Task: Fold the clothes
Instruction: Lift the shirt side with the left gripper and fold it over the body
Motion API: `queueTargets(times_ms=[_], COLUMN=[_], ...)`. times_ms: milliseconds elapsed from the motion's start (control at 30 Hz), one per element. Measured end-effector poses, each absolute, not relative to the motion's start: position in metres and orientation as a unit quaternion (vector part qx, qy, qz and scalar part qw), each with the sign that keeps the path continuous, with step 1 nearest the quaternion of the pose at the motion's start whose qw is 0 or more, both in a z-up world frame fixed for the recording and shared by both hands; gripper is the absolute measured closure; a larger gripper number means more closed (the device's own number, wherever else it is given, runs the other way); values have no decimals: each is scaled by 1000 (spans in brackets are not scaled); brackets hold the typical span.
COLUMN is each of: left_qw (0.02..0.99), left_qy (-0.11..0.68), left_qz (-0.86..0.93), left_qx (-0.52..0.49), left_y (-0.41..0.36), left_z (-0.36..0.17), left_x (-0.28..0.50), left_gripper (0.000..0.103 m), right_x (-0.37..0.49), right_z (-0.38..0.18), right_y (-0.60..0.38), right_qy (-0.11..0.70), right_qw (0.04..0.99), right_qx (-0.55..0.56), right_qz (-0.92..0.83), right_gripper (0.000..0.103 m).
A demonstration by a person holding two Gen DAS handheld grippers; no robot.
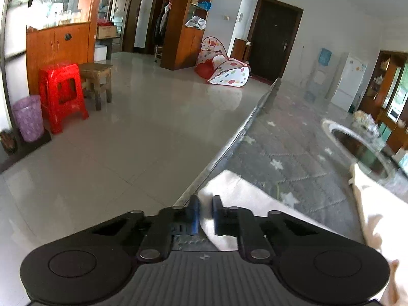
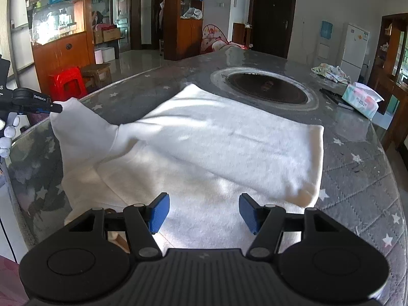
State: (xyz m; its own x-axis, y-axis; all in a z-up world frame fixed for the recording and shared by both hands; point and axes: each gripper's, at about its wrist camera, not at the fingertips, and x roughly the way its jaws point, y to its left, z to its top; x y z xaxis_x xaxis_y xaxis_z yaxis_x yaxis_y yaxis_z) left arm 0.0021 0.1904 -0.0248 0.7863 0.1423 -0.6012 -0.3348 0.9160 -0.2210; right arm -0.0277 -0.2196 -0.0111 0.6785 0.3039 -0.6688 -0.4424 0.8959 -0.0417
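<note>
On the star-patterned bench [image 2: 357,178], the white garment [image 2: 216,148] lies spread flat, near the round inset plate [image 2: 267,86] at the centre. Left tool [image 1: 204,211]: clenched on the end of a sleeve, at the bench edge; the pads pinch only a narrow strip of fabric. In the right wrist view the same tool [image 2: 57,108] holds the sleeve tip raised above the bench, with the sleeve draped down to the body of the garment. Right tool [image 2: 204,213]: released, jaws standing apart above the near hem, gripping nothing.

Risks, as judged from this position:
- Shallow pinch. A quick pull may slip the sleeve out of the pads.
- Unpinned body. With the right tool off the fabric, drawing the sleeve across may drag the whole garment sideways and wrinkle the fold.
- Edge proximity. Slack cloth at the bench edge may slide off toward the floor [image 1: 114,127].
</note>
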Motion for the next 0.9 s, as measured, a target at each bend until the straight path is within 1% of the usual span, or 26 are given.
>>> queueTargets(times_ms=[133, 267, 433, 567, 767, 900], left_qw=[941, 948, 943, 929, 902, 882], left_qy=[284, 264, 250, 246, 257, 286], left_qz=[78, -11, -133, -217, -306, -349], left_qx=[-167, -176, -175, -170, -163, -137], left_y=[179, 152, 100, 53, -12, -50], left_z=[-9, 18, 52, 67, 67, 49], left_x=[-3, -12, -15, -14, -7, -4], left_gripper=[94, 94, 94, 94, 94, 91], right_x=[-31, -33, -39, -44, -49, -50], right_z=[-5, 1, 12, 19, 25, 26], right_y=[-223, -229, -245, -263, -287, -300], right_qy=[336, 327, 311, 300, 291, 289], right_qw=[915, 920, 930, 937, 945, 950], right_qx=[-90, -79, -65, -53, -36, -24], right_qz=[206, 201, 185, 168, 142, 119], right_gripper=[42, 42, 42, 42, 43, 45])
